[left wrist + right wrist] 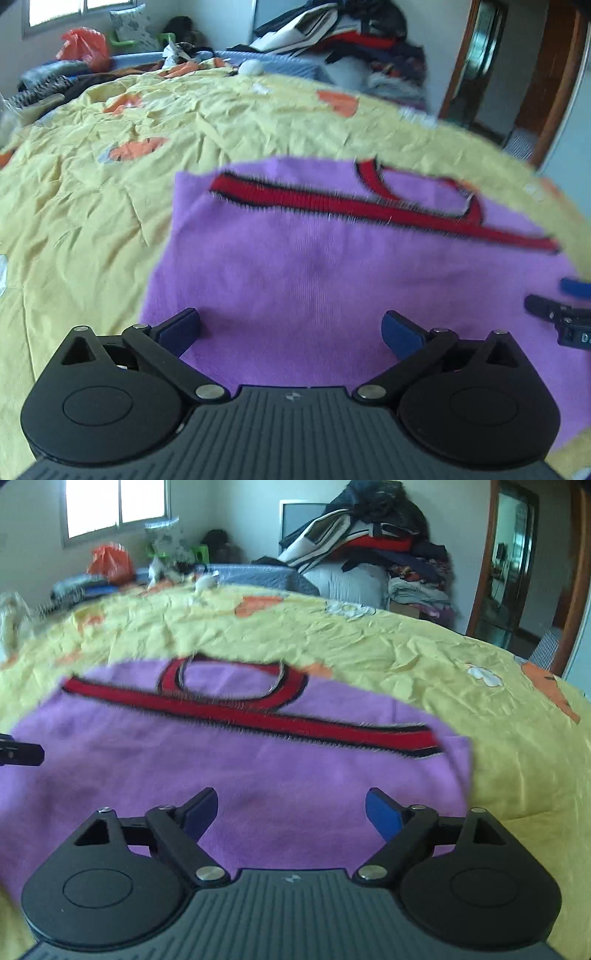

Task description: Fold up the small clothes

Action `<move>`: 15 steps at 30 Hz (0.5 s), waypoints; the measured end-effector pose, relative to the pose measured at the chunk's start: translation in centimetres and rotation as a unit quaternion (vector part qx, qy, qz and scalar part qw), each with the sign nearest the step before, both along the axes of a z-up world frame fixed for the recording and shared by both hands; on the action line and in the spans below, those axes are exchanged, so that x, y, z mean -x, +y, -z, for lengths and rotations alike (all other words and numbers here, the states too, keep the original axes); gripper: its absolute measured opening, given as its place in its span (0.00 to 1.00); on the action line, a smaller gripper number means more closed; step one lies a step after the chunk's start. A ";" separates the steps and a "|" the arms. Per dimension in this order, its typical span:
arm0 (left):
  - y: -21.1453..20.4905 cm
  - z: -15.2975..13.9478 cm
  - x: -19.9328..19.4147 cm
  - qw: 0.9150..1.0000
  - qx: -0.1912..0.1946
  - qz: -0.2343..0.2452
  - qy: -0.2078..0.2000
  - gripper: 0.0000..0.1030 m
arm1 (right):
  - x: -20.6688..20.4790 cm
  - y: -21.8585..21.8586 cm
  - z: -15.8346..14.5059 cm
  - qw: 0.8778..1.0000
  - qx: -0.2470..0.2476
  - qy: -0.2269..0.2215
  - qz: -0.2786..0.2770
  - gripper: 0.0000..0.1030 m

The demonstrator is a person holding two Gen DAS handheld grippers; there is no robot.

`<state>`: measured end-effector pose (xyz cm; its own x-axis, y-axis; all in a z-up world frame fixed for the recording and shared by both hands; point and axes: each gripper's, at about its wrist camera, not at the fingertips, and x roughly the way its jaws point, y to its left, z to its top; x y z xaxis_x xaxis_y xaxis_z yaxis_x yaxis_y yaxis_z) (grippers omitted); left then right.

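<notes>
**Purple top lies flat, both grippers spread wide above it**

From the left wrist, the left gripper fills the bottom of the frame with its jaws spread wide and nothing between them. Beyond its blue pads the purple garment lies on the yellow bedspread, taking up the centre and right, its red trim running across the upper middle. The right gripper pokes in at the right edge.

From the right wrist, the right gripper sits low in the frame, jaws also well apart and empty. The purple garment spreads over the centre and left, red trim above. The yellow bedspread fills the right side, and a heap of clothes is piled at the upper centre.
</notes>
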<state>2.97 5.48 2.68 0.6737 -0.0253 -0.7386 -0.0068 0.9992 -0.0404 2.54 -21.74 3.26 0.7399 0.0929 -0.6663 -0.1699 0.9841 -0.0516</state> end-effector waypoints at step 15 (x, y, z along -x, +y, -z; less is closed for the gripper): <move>-0.7 0.3 3.1 1.000 -0.019 -0.020 0.007 1.00 | 4.5 -0.2 -0.6 0.999 -0.038 -0.011 0.033 1.00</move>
<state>-0.14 4.75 2.40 0.6627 0.0292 -0.7483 -0.0464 0.9989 -0.0022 -1.96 -21.96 3.83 0.7610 0.0930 -0.6421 -0.1050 0.9943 0.0196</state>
